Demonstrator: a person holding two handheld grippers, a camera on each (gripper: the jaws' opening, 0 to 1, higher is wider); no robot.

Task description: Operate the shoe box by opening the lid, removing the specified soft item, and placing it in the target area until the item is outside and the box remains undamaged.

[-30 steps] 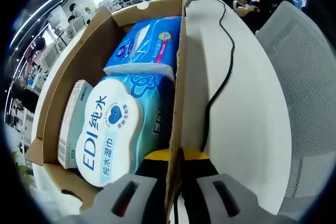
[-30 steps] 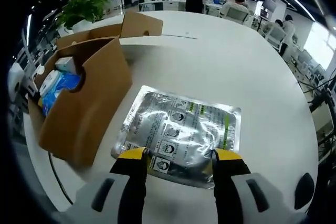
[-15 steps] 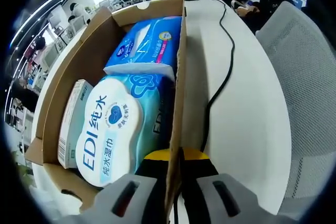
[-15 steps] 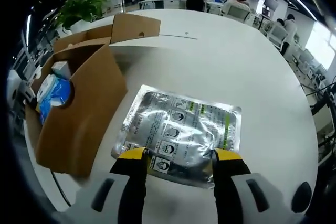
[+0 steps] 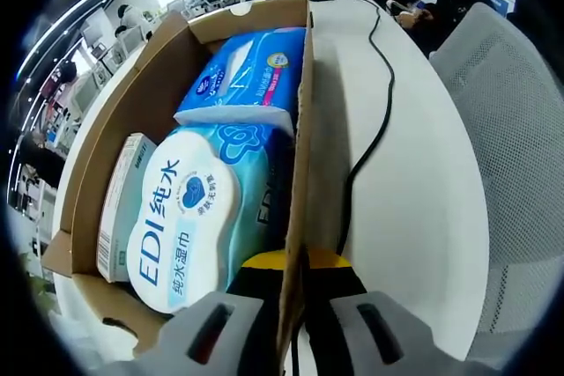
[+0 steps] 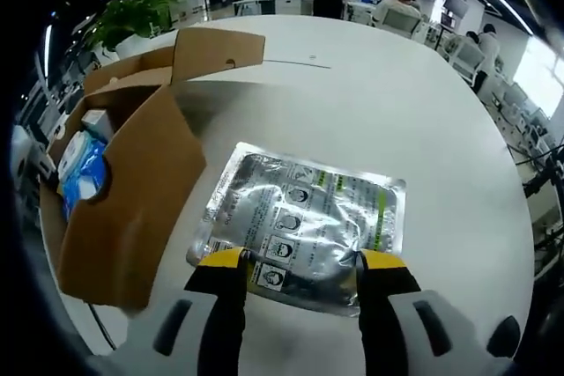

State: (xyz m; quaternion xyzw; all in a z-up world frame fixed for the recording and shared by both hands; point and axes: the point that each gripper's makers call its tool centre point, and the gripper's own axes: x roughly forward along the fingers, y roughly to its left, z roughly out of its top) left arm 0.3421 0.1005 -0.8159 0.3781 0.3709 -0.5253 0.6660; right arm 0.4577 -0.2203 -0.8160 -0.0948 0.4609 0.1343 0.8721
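Left gripper [image 5: 295, 263] pinches the box wall [image 5: 300, 156] steadying it; right gripper [image 6: 300, 261], jaws apart, straddles the foil pouch [image 6: 304, 217] lying on the table [image 6: 441, 129].

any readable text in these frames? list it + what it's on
"EDI" and "纯水湿巾": on the white lid of the teal wipes pack in the cardboard box.
Blue tissue pack: print too small to read.
Small white carton: side print blurred.
Silver foil pouch on the white table: face pictures and green labels, text unreadable.
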